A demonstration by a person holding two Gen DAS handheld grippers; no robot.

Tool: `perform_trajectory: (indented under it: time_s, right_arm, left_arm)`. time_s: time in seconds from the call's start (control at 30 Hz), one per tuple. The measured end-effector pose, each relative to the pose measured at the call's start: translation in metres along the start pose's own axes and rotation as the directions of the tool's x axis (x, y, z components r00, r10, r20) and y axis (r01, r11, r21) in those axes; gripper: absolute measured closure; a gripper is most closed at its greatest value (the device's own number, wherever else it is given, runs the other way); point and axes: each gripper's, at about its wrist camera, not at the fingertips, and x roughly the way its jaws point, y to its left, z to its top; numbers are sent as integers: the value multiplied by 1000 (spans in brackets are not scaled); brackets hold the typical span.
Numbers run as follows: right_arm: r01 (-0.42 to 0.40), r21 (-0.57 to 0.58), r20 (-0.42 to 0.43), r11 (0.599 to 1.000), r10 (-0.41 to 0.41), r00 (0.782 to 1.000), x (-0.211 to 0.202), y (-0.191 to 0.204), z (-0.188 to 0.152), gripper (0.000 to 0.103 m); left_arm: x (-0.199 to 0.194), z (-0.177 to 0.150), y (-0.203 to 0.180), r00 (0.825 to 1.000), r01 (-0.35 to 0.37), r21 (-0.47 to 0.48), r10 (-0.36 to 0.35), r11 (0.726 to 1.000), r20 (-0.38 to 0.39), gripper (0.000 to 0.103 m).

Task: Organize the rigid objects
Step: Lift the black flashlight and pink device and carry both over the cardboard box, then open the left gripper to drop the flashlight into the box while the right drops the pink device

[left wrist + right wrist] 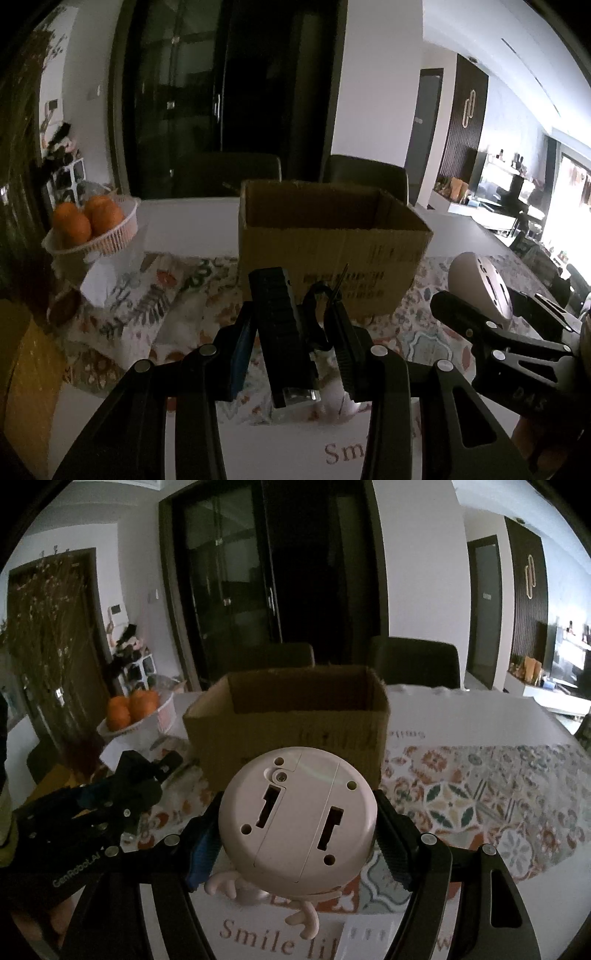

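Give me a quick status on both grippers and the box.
Left gripper shut on black tool. Right gripper shut on pink round toy. Cardboard box open ahead, path unobstructed.

Straight ahead of your left claw (295, 332) the cardboard box (328, 254) blocks the way at bench level, but its top is open. To that claw's left stands the fruit basket (110, 232); your right claw (491, 321) crowds its right. Right of your right claw, the patterned bench (480, 794) lies open.
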Motion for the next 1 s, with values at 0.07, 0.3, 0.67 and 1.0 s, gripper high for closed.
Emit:
perform_trajectory:
  time_s: [0.07, 0.3, 0.67, 1.0]
  right_arm:
    - [1, -1, 12, 1000, -1, 1000, 0, -1, 8, 28]
    - [7, -10, 45, 1000, -6, 999, 1, -5, 29, 28]
    - [26, -36, 80, 999, -24, 997, 11, -10, 59, 28]
    - [6, -30, 45, 1000, -4, 999, 37, -20, 89, 28]
  left_arm:
    - [1, 7, -1, 1000, 4, 5, -4, 1000, 7, 63]
    - [5, 26, -4, 1000, 15, 13, -16, 1000, 25, 63]
    - [19, 60, -5, 999, 2, 51, -4, 999, 42, 63]
    - [36, 95, -14, 999, -14, 91, 10, 996, 45, 63]
